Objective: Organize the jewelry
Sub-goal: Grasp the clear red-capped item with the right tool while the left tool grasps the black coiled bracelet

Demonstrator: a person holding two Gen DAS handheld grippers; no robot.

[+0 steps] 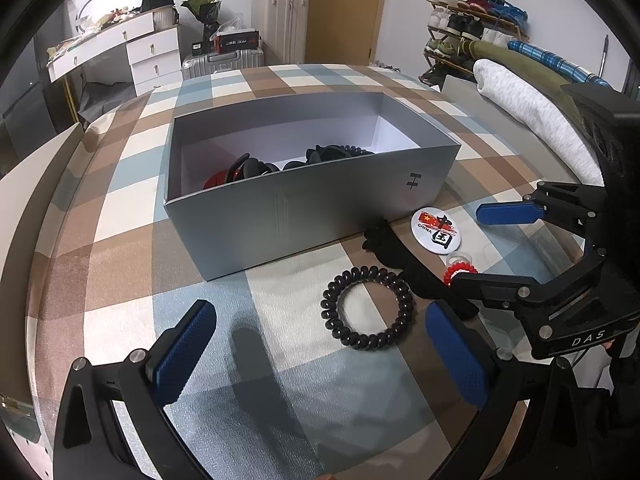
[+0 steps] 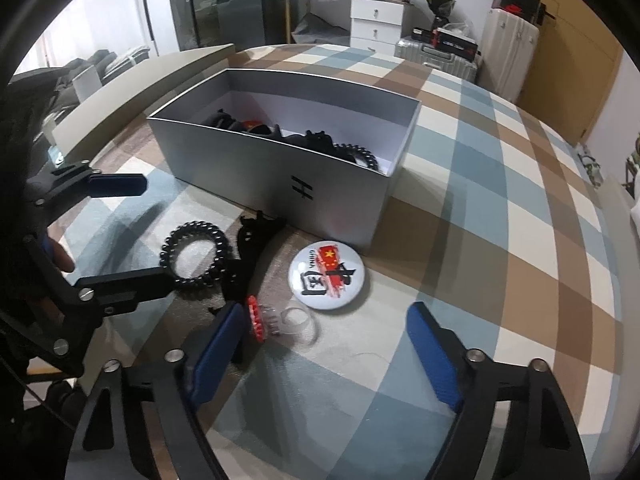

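Both claws gape wide, empty: left claw (image 1: 320, 354) hovers beside the black spiral hair tie (image 1: 368, 308) on the checked bench (image 1: 120, 216); right claw (image 2: 328, 354) near the round China badge (image 2: 329, 278), grey cardboard box (image 2: 320, 184) behind.

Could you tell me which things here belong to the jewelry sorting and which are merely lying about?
Part of the job:
grey box
black coil hair tie
round China badge
black claw clip
red clip
clear ring

Lying about:
folded grey cloth
suitcases
shoe rack
white drawers
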